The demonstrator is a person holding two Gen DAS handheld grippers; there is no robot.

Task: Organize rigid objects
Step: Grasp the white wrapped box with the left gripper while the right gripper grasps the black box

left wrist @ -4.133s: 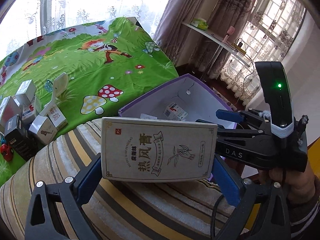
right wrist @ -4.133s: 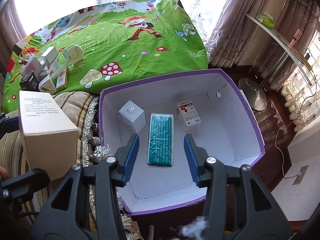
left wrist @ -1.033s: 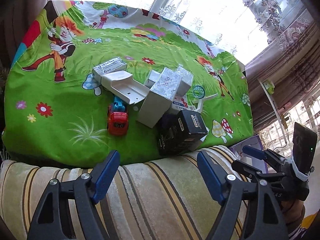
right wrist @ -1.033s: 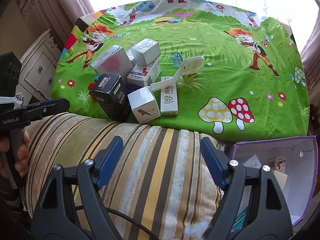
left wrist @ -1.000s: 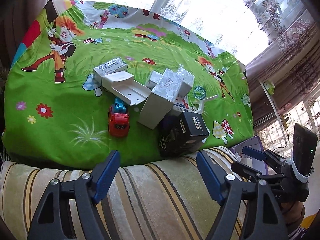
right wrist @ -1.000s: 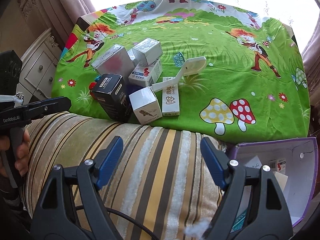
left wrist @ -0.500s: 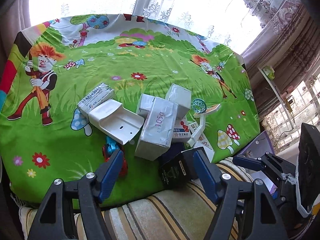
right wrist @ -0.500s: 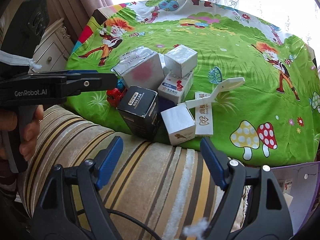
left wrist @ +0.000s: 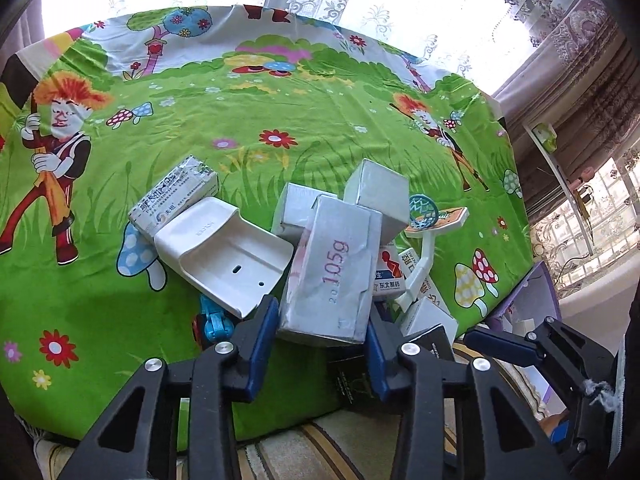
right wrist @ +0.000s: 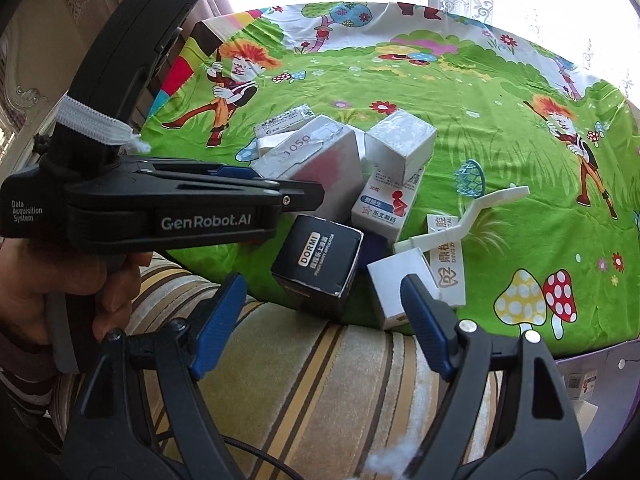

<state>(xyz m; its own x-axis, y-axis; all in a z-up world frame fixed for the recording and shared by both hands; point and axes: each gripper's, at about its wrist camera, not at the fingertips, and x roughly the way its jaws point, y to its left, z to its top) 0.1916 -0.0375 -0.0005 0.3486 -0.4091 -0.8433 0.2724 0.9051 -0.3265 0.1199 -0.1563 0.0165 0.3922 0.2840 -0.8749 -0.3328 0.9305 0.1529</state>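
A pile of small boxes lies on the green cartoon cloth. A silver box marked 105g sits on top of it. My left gripper has its jaws closing on the near end of that box, and both blue pads touch its sides. From the right wrist view the left gripper reaches in from the left against the silver box. My right gripper stands open over the striped cushion, just short of a black DORMI box and a small white box.
A white plastic holder, a red and blue toy car, a white toy hoop and several medicine boxes crowd the pile. A purple-rimmed cardboard box stands at the lower right past the cushion. A hand holds the left gripper.
My left gripper has come forward over the pile and its jaws have narrowed around the silver box. The right gripper has also moved closer to the pile, still wide apart.
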